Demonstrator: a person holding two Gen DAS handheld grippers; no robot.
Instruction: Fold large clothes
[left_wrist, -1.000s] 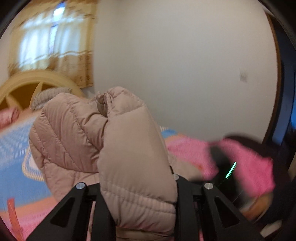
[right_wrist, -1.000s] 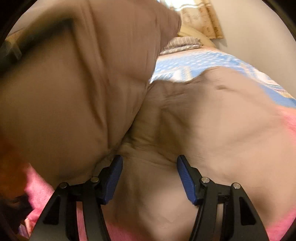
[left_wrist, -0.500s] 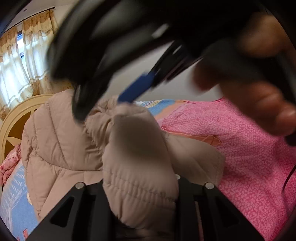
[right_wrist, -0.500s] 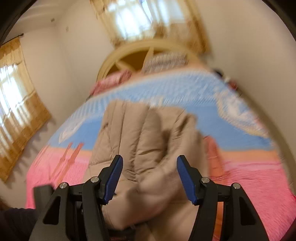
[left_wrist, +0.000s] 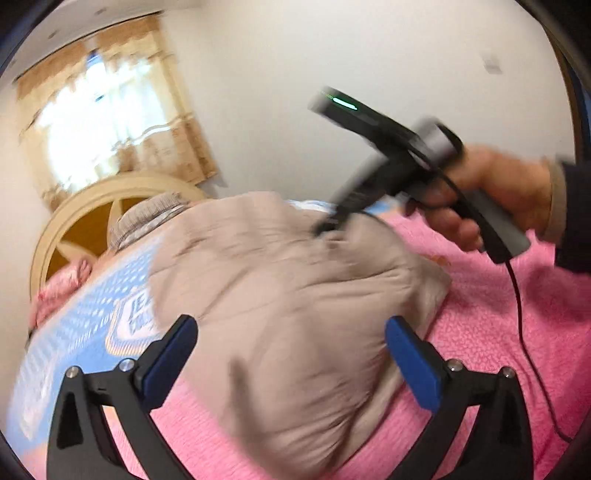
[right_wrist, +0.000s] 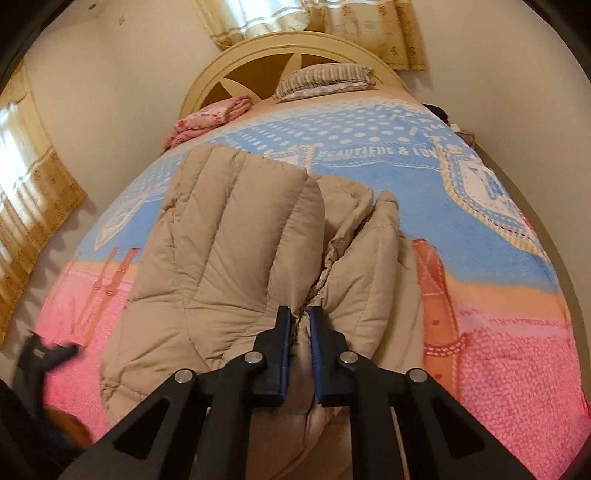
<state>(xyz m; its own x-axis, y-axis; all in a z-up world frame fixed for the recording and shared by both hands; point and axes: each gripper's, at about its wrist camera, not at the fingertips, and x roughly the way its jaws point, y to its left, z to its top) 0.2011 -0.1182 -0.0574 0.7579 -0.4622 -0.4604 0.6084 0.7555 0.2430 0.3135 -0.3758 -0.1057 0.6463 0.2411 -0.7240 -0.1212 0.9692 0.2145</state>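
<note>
With the jacket (right_wrist: 236, 266) lying part-folded on the bed (right_wrist: 517, 369), the right gripper (right_wrist: 300, 332) is closing on a fold between its pads, while the left gripper (left_wrist: 291, 354) is opening, jacket just ahead, unpinched.

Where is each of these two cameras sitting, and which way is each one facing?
Left wrist: on the left gripper, jaws opening around the beige puffer jacket; it faces across the bed toward the wall, showing the right hand and the right gripper.
Right wrist: on the right gripper, pinching the jacket; it faces up the bed toward the headboard.
Shared: jacket, blanket, headboard, pillow.
</note>
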